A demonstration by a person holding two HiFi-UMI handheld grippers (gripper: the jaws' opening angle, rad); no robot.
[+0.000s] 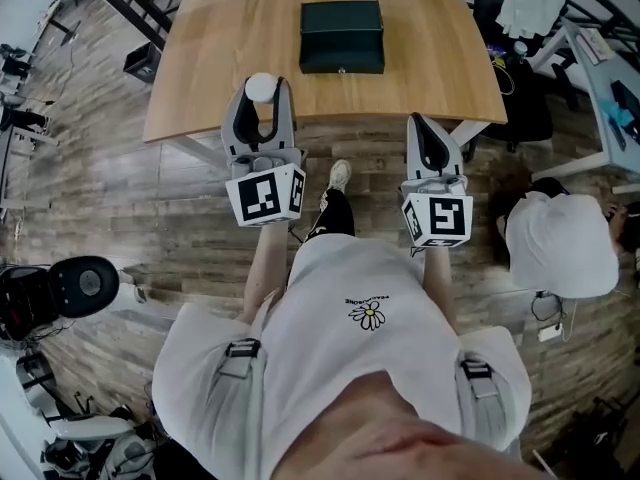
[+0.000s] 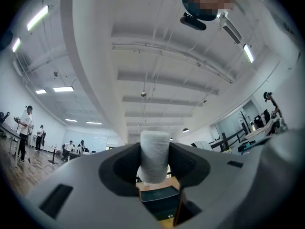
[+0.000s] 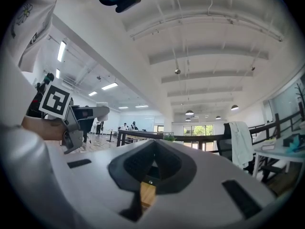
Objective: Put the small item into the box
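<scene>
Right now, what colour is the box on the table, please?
The box is dark green; head view.

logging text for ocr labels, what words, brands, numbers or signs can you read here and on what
Nothing can be read for certain.
Shirt: a short line of print above the daisy, upside down and too small to read.
Marker cubes: black and white square patterns only, no letters.
Box: no label visible.

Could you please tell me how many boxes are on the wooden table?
1: a dark green box near the middle of the wooden table. The table's far edge is cut off, so another may be hidden.
</scene>
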